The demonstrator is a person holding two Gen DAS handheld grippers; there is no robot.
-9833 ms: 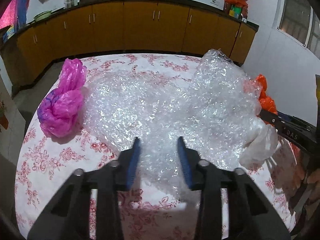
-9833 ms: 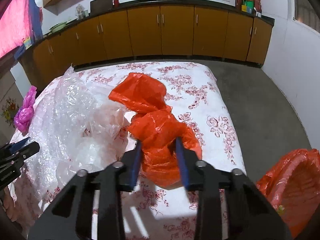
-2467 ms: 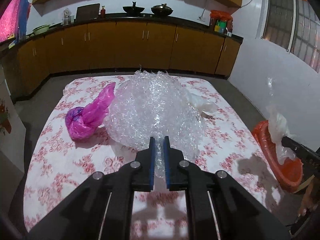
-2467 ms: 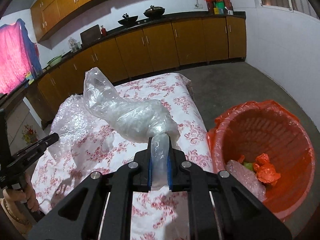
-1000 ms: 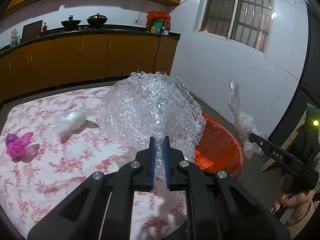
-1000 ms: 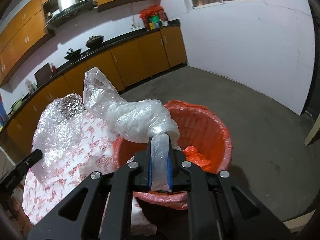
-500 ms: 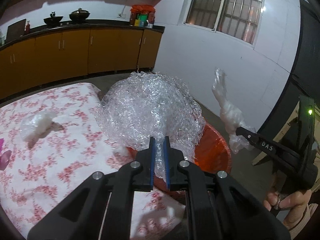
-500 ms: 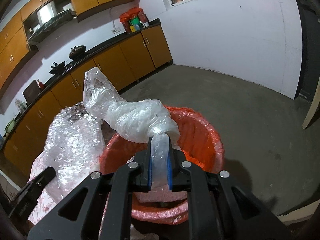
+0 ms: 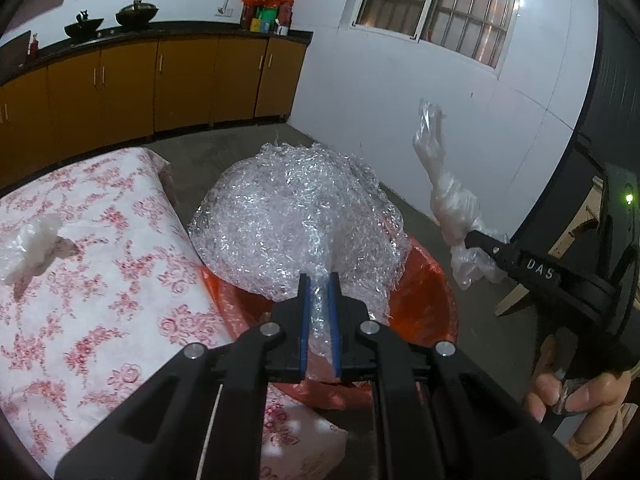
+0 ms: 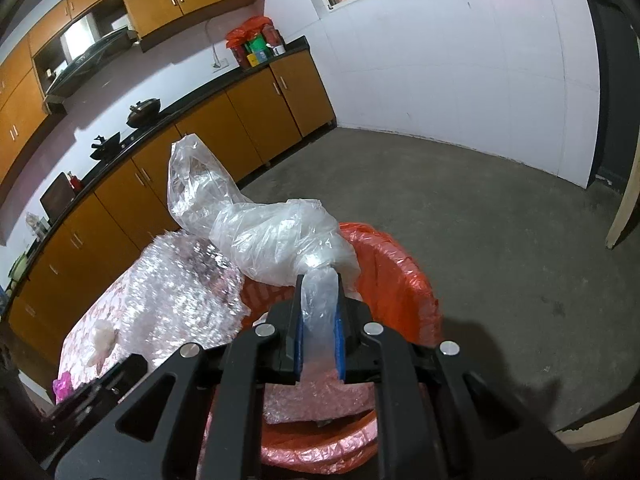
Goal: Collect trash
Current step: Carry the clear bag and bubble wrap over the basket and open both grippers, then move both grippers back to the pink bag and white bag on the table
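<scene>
My left gripper (image 9: 319,280) is shut on a big wad of bubble wrap (image 9: 296,216) and holds it over the orange-lined trash basket (image 9: 424,304). My right gripper (image 10: 319,280) is shut on a twisted clear plastic bag (image 10: 264,240) and holds it above the same basket (image 10: 396,280), just right of the bubble wrap (image 10: 180,292). In the left wrist view the right gripper (image 9: 472,238) with its clear bag (image 9: 448,196) hangs to the right of the basket. The basket's inside is mostly hidden.
The table with a floral cloth (image 9: 92,280) stands left of the basket. A crumpled white bag (image 9: 28,244) and a pink bag (image 10: 64,385) lie on it. Brown cabinets (image 9: 120,80) line the back wall. Bare concrete floor (image 10: 500,240) lies to the right.
Both grippers have swung right from the table to the basket with their loads. The bubble wrap now hangs over the basket's mouth, the clear bag beside it.
</scene>
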